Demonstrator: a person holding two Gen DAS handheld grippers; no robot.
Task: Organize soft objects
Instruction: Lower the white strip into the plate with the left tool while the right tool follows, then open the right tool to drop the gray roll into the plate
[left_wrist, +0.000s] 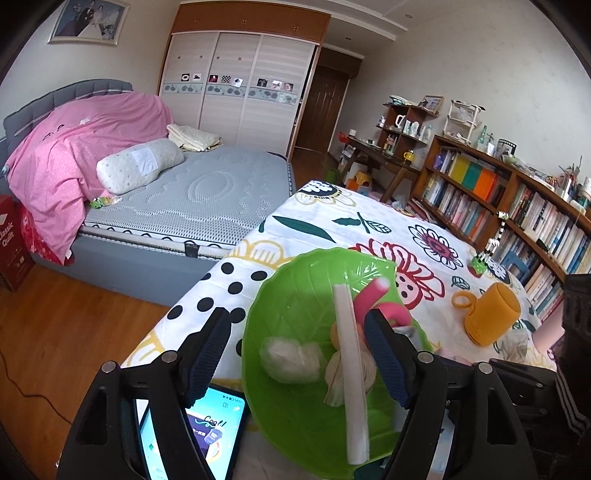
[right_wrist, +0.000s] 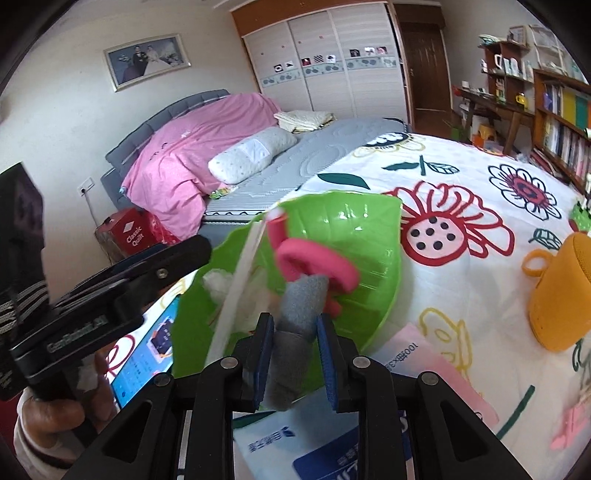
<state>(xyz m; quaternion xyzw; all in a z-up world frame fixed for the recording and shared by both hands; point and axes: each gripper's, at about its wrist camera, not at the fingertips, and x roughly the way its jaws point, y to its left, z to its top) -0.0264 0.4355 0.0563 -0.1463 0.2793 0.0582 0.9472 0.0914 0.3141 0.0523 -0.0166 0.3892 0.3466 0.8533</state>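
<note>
Grey foam tube clamped in right gripper over green bowl, left gripper spread wide.

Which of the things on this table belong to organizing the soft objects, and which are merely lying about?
Job:
green bowl
grey foam roller in the right gripper
pink foam roller
white foam strip
cotton wad

Lying about:
yellow speaker
phone
tissue packs

phone: screen part-covered by left claw, text unreadable | grey foam roll: lower end hidden between right claw pads | blue-white packet: cut by frame edge | book spines: illegible
</note>
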